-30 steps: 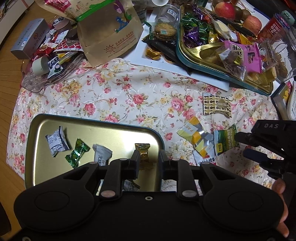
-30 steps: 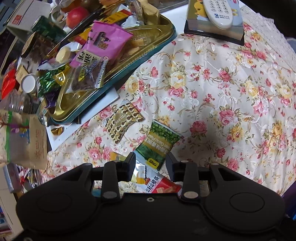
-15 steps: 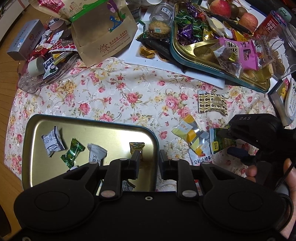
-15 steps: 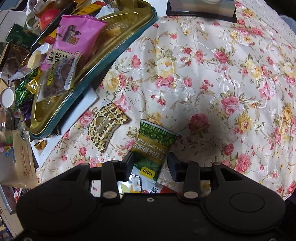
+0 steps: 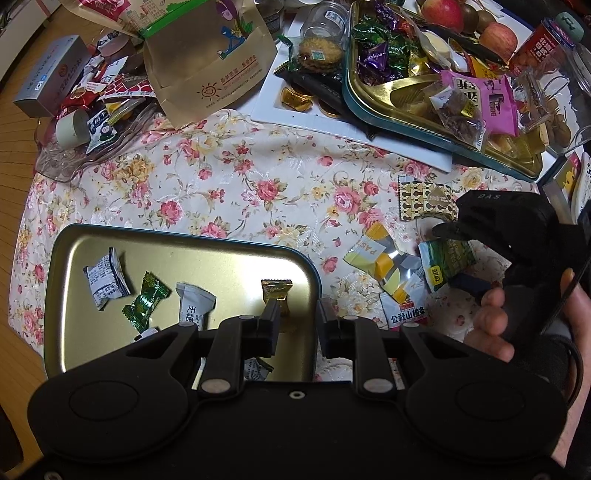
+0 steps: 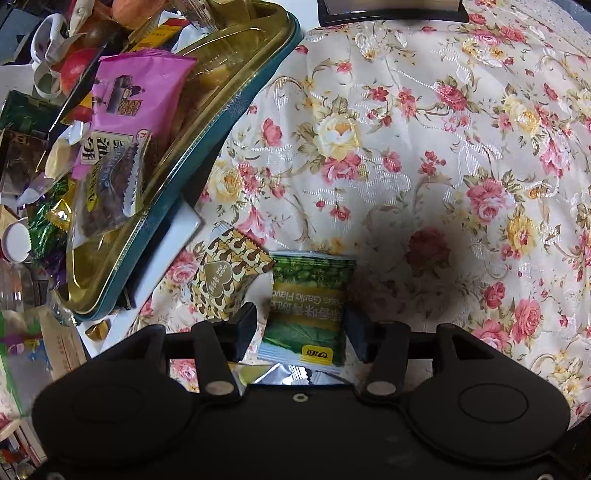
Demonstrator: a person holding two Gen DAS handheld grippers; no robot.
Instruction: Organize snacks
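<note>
A green pea snack packet (image 6: 308, 306) lies on the floral cloth between the open fingers of my right gripper (image 6: 301, 332); the fingers stand on either side and do not press it. It also shows in the left wrist view (image 5: 445, 262), under the right gripper (image 5: 452, 254). My left gripper (image 5: 295, 319) is open and empty over the right edge of a gold tray (image 5: 70, 325) that holds several wrapped candies (image 5: 105, 282). A yellow-silver packet (image 5: 384, 266) and a red-white packet (image 5: 404, 312) lie beside the green one.
A brown-gold patterned packet (image 6: 225, 280) lies just left of the green one. A full gold-and-teal snack tray (image 6: 155, 210) sits behind it, with a pink packet (image 6: 136, 99). A paper bag (image 5: 207, 59), a jar (image 5: 327, 18) and apples (image 5: 496, 37) crowd the far side.
My right gripper has moved forward and down over the green packet, which now lies between its fingers. The left gripper has stayed over the gold tray's edge.
</note>
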